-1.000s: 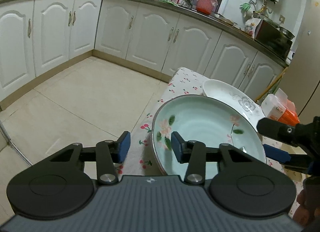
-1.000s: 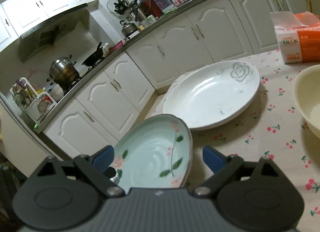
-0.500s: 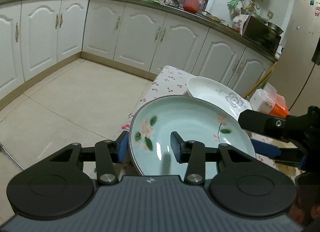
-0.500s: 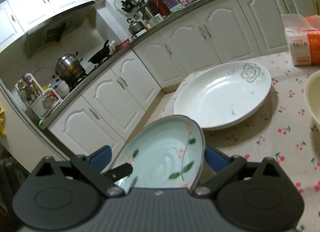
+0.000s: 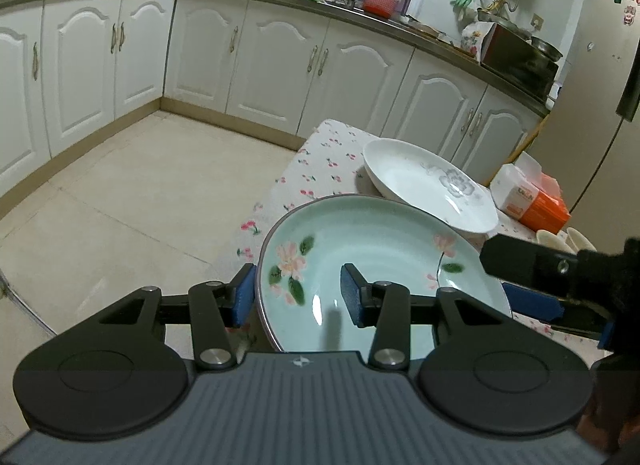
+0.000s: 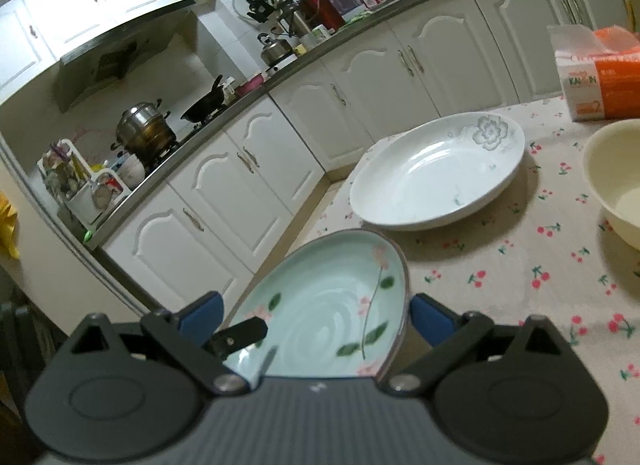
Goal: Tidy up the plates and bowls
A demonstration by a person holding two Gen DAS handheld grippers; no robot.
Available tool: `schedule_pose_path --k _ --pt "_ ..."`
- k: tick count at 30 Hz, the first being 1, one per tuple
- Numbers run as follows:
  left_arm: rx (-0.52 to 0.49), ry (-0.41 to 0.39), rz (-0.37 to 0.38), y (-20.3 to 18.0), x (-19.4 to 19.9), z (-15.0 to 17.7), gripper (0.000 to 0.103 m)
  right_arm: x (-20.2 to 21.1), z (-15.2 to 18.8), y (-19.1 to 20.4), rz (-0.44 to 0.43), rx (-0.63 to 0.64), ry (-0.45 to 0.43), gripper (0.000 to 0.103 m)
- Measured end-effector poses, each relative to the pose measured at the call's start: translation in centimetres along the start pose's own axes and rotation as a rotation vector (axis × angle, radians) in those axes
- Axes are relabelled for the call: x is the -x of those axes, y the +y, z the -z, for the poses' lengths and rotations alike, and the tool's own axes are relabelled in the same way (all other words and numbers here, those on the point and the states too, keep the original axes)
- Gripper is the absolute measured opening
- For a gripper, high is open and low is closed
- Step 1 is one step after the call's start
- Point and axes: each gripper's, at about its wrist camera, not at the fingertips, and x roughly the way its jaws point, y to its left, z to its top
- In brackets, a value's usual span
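Observation:
A pale green plate with pink flowers (image 5: 372,253) sits near the table's near left corner; it also shows in the right wrist view (image 6: 332,305). My left gripper (image 5: 298,295) is open and straddles its left rim, one finger outside, one over the plate's inside. My right gripper (image 6: 314,315) is open with its jaws on either side of the same plate; whether the pads touch it I cannot tell. A large white plate with a grey flower (image 5: 428,185) lies farther back on the table, also in the right wrist view (image 6: 436,177).
The table has a cherry-print cloth (image 6: 500,273). A cream bowl (image 6: 616,181) stands at the right and an orange-and-white tissue pack (image 6: 596,73) behind it. White kitchen cabinets (image 5: 280,57) and tiled floor (image 5: 120,193) lie to the left.
My left gripper has slid right so that the green plate's left rim now sits between its fingers. The right gripper has come closer around the plate's other side.

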Motion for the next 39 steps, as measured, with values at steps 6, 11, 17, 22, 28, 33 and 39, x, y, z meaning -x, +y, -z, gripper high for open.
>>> schedule_pose_path --k 6,11,17,22,28,33,39 --pt "-0.007 0.010 0.007 0.0 0.4 0.2 0.050 1.4 1.0 0.3 0.006 0.009 0.006 0.100" --pt "0.002 0.021 0.016 0.1 0.9 0.4 0.050 2.7 1.9 0.4 0.002 0.002 0.010 0.100" --pt "-0.002 0.025 0.023 0.2 1.2 0.4 0.050 4.7 3.1 0.9 0.001 0.010 0.008 0.100" --pt "-0.017 0.024 0.025 0.2 0.6 -0.3 0.050 6.0 4.2 1.3 0.002 0.010 0.001 0.100" --pt "-0.032 0.005 0.030 0.1 0.1 -1.0 0.050 7.6 5.0 1.3 -0.004 0.004 -0.010 0.100" --pt "-0.035 -0.001 0.031 0.1 -0.7 -1.6 0.050 8.6 5.6 1.7 -0.008 0.011 -0.015 0.100" --pt "-0.053 -0.004 0.028 0.1 -1.9 -2.0 0.050 9.5 6.4 1.9 -0.009 0.012 -0.014 0.100"
